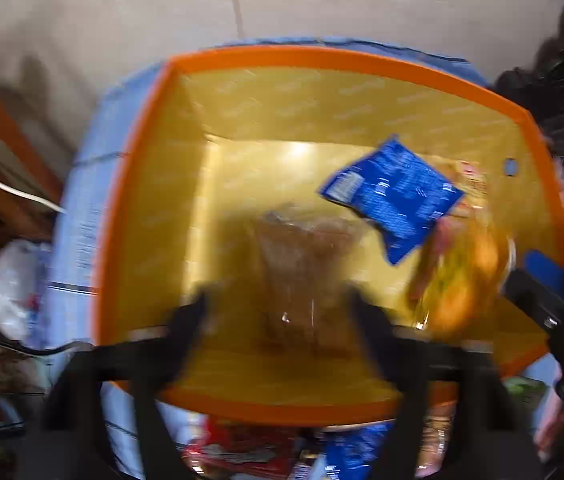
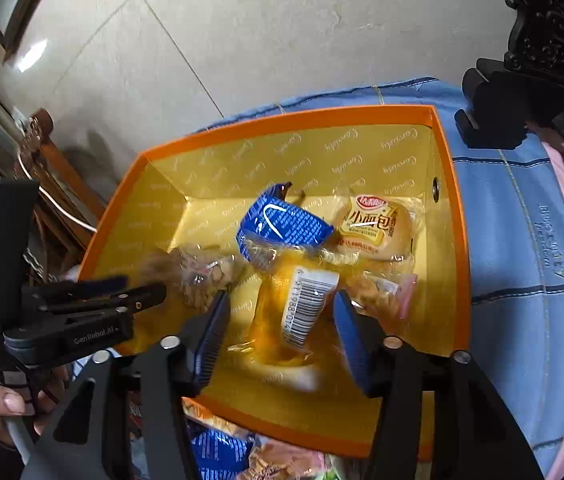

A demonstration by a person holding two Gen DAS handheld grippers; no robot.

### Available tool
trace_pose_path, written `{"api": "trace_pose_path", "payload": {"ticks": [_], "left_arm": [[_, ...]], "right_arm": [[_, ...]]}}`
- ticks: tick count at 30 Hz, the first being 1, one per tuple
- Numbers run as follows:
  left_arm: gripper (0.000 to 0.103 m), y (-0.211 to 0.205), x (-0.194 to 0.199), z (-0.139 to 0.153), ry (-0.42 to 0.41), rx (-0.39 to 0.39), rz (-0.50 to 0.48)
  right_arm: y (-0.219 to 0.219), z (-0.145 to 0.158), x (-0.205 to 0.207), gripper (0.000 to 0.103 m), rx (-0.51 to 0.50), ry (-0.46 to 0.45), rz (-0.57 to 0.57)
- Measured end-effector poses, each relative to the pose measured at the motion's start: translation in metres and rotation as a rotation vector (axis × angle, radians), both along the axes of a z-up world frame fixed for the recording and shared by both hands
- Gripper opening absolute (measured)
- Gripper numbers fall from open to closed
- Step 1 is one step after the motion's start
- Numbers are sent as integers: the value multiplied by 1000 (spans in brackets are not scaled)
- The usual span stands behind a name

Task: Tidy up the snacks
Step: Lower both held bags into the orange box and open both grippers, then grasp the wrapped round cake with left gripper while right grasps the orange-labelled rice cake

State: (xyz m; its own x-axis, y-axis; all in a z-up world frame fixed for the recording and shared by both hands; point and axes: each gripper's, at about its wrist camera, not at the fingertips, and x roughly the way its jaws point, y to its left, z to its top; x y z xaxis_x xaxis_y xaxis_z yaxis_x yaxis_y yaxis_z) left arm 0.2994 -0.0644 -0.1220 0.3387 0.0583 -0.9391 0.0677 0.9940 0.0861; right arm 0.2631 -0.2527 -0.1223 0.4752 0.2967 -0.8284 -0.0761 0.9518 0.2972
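An orange box (image 2: 448, 184) with a yellow inside holds several snacks: a blue packet (image 2: 282, 224), a small bread pack (image 2: 378, 228), a clear pack of brown pieces (image 2: 201, 272) and an orange-yellow pack with a barcode (image 2: 302, 308). My right gripper (image 2: 282, 332) is open over the box, its blue pads either side of the barcode pack, which looks loose and blurred. My left gripper (image 1: 277, 312) is open above the brown pack (image 1: 302, 264), blurred. The box (image 1: 129, 184), the blue packet (image 1: 394, 196) and the orange pack (image 1: 462, 280) show in the left wrist view too.
The box sits on a blue checked cloth (image 2: 522, 240). More snack packs lie in front of the box near edge (image 2: 217, 448). Dark carved wooden furniture (image 2: 550, 40) stands at the right, a wooden frame with a white cable (image 2: 53, 184) at the left. Tiled floor lies beyond.
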Motion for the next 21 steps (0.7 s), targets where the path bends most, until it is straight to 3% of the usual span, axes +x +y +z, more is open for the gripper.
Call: {"api": "trace_pose_path", "payload": {"ticks": [2, 10, 15, 19, 21], "left_arm": [[92, 3, -11, 18, -99, 39, -7], [93, 46, -64, 51, -155, 40, 8], [93, 80, -121, 38, -106, 64, 32], [93, 107, -158, 6, -25, 105, 85], [93, 120, -176, -8, 22, 84, 121]], "right_arm": [[-2, 14, -15, 86, -39, -58, -30], [-16, 45, -94, 98, -44, -125, -48], [-20, 37, -150, 98, -82, -66, -47], [-14, 22, -182, 98, -59, -4, -56], [-8, 17, -194, 98, -65, 11, -48]]}}
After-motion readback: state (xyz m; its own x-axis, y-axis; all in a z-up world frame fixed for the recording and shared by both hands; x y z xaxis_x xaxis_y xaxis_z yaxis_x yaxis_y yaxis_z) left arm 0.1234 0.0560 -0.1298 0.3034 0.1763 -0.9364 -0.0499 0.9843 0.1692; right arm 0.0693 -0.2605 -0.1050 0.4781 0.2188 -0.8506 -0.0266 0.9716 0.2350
